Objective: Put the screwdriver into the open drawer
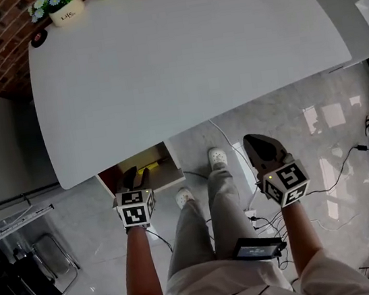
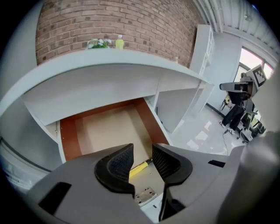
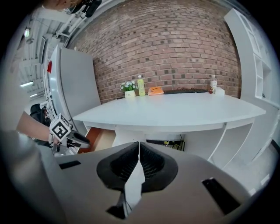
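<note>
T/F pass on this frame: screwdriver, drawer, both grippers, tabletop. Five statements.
1. The yellow screwdriver lies in the open drawer. True.
2. The left gripper is shut on the screwdriver. False: its jaws stand apart with nothing gripped, and the screwdriver lies on the drawer floor below.
3. The right gripper is shut and empty. True.
4. The drawer is pushed closed. False: it is pulled out under the white table.
5. A flower pot stands on the table. True.
</note>
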